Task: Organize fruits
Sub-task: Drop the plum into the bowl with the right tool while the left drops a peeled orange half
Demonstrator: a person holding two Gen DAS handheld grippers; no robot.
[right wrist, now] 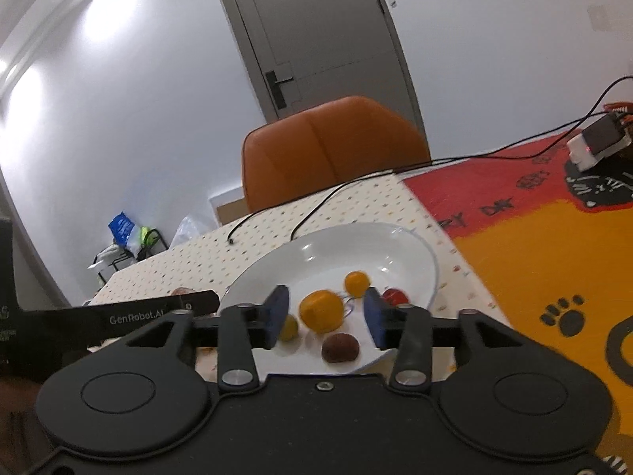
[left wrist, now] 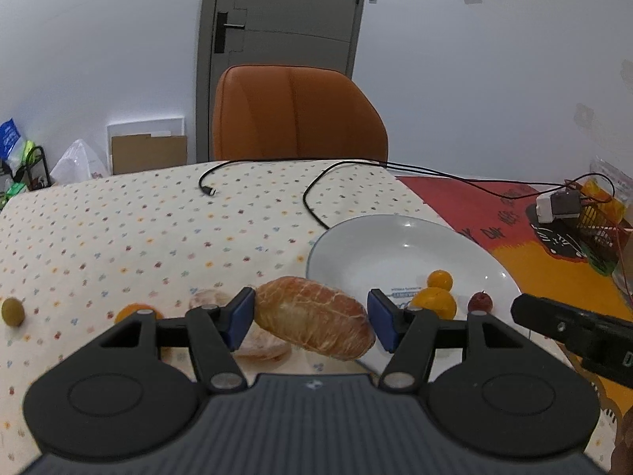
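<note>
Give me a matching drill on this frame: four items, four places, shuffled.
Items:
1. peeled citrus segment
2. green fruit
3. brown fruit
4. black cable

Places:
A. on the white plate, near its front rim
B. between the pads of the left tongs
C. alone on the dotted cloth, far left
D. trailing across the cloth behind the plate

Pairs: 1-B, 2-C, 3-A, 4-D
</note>
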